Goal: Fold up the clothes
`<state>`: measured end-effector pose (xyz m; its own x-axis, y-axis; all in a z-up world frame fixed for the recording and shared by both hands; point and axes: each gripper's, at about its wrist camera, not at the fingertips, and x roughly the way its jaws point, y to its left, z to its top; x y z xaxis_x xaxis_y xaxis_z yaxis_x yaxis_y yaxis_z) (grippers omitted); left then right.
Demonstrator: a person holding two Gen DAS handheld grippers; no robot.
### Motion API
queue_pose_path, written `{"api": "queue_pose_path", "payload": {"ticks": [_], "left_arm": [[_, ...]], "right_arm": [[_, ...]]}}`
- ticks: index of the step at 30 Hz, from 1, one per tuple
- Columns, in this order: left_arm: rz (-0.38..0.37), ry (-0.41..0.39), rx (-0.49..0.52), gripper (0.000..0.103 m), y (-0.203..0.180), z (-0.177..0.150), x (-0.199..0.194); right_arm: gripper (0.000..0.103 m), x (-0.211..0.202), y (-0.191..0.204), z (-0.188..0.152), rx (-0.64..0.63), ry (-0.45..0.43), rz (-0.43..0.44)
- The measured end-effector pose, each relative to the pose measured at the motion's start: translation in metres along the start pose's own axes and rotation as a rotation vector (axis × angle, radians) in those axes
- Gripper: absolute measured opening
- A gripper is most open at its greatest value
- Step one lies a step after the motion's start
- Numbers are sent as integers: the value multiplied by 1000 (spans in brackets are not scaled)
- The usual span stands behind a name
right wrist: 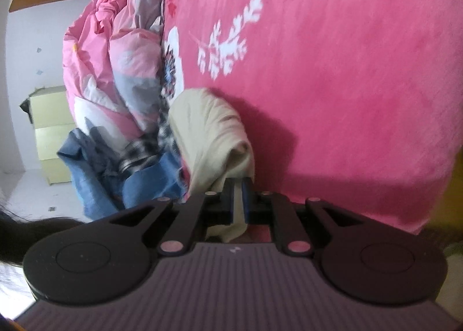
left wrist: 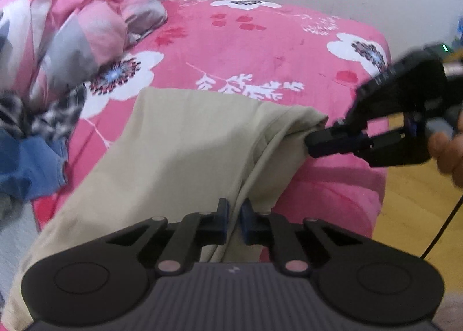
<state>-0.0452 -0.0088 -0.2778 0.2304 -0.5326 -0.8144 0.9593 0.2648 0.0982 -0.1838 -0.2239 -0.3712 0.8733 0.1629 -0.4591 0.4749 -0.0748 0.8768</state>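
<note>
Holding the beige garment over the pink blanket, both grippers are pinching it: the left gripper is clamping a fold near its edge, the right gripper its far corner. Folding is only beginning; the pile of clothes beside it is waiting untouched.

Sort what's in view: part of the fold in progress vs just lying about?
In the job:
- beige garment, pinched at two spots
- left tongs, shut on its fold
- right tongs, shut on its corner

Lying about:
- pink quilt, bunched up
- checked cloth
- blue garment
- pink floral bedspread underneath
</note>
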Motion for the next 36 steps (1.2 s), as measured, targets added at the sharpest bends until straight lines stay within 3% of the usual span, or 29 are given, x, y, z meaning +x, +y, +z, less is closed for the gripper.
{"api": "queue_pose_path", "payload": {"ticks": [4, 9, 13, 16, 17, 18, 19, 21, 23, 25, 28, 30, 33, 35, 36], "left_arm": [[56, -10, 108, 9, -16, -2, 4], [114, -24, 199, 8, -29, -5, 4], [142, -34, 233, 8, -36, -8, 4], [145, -40, 251, 8, -39, -11, 3], [140, -37, 252, 8, -39, -12, 3], [134, -32, 252, 8, -39, -12, 4], [129, -26, 250, 10, -38, -11, 5], [105, -14, 233, 17, -35, -9, 6], [51, -3, 191, 41, -30, -5, 5], [6, 13, 179, 54, -30, -4, 7], [55, 63, 286, 56, -44, -12, 20], [96, 90, 349, 51, -51, -18, 28], [94, 98, 296, 51, -44, -15, 27], [63, 106, 242, 54, -37, -11, 23], [40, 110, 211, 55, -33, -9, 21]], "right_arm": [[32, 23, 4, -1, 58, 112, 64], [52, 32, 19, -6, 6, 183, 119], [63, 31, 29, -11, -73, 192, 56], [63, 41, 29, -5, -82, 171, 9], [58, 46, 29, -2, -83, 159, -1], [50, 50, 28, 1, -62, 153, -2], [24, 54, 26, 3, -42, 146, -3], [17, 58, 22, 6, 2, 136, 14], [12, 55, 13, 3, 27, 124, 34], [10, 51, 2, 1, 77, 108, 46], [11, 52, -5, 0, 105, 100, 14], [15, 53, 2, 0, 70, 111, -18], [30, 51, 16, 5, -2, 124, -77], [47, 54, 17, 9, -4, 123, -119], [47, 56, 16, 12, 3, 122, -131]]}}
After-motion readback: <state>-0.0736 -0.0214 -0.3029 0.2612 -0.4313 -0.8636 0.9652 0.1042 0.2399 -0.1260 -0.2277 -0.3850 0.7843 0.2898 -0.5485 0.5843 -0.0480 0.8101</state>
